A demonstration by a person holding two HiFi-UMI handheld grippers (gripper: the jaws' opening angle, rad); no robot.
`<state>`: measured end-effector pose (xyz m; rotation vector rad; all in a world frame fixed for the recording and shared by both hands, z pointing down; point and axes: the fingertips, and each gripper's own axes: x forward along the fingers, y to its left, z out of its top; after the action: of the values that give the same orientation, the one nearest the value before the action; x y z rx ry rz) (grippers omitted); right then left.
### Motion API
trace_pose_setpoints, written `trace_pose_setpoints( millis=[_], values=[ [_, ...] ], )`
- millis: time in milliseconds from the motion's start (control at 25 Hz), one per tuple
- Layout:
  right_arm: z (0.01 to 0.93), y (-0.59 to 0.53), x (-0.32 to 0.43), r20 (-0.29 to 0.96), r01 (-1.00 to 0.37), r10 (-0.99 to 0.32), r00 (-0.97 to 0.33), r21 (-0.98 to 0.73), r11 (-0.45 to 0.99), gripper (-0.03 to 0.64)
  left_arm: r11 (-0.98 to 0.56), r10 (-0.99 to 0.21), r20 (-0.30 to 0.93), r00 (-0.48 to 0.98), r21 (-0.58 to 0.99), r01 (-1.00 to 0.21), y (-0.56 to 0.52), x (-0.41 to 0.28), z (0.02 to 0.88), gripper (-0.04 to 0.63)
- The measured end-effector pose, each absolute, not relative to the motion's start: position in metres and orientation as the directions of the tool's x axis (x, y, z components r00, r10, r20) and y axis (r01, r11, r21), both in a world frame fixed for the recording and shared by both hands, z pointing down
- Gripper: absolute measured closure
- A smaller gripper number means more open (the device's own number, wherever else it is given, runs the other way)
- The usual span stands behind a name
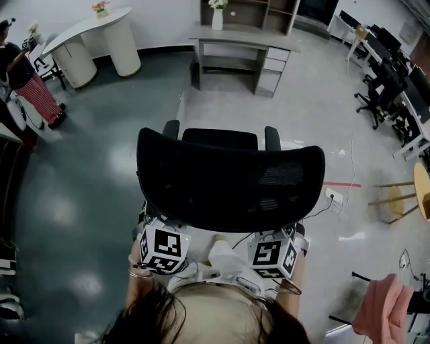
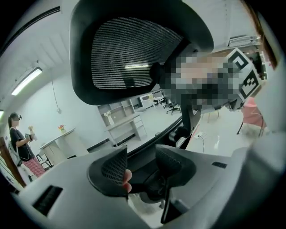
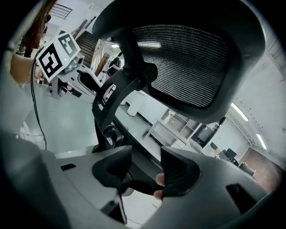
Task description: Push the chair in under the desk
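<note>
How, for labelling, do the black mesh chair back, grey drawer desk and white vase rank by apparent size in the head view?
Black mesh chair back, nearest the camera
Grey drawer desk
White vase

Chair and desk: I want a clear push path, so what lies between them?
In the head view, bare grey floor lies between chair and desk, but for a thin pale streak at left.

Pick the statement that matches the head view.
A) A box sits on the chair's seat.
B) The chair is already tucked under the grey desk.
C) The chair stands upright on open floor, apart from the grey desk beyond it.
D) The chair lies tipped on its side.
C: the black chair stands upright, and a stretch of floor separates it from the grey desk at the far wall.
</note>
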<state>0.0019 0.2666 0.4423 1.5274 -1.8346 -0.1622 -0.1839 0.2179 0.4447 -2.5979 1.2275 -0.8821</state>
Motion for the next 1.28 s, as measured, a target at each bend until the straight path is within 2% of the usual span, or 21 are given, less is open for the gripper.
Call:
trace_pose_setpoints(
  millis=[440, 880, 1280],
  values=[
    [0.454, 0.252, -0.002, 0.48, -0.772, -0.876, -0.037, 0.544, 0.33, 0.393, -0.66, -0.743, 0.443, 0.501, -0.359, -0.66, 0.208, -0.181, 0.445, 0.399],
    [0.462, 0.246, -0.003, 0.533, -0.776, -0.841, -0.097, 0.488, 0.399, 0.41, -0.681, -0.726, 0.454, 0.517, -0.365, -0.635, 0.2, -0.179, 0.447, 0.397],
    [0.46, 0.235, -0.005, 0.52, -0.786, -0.848, -0.103, 0.48, 0.39, 0.41, -0.676, -0.731, 0.451, 0.512, -0.374, -0.635, 0.189, -0.18, 0.449, 0.397]
  ],
)
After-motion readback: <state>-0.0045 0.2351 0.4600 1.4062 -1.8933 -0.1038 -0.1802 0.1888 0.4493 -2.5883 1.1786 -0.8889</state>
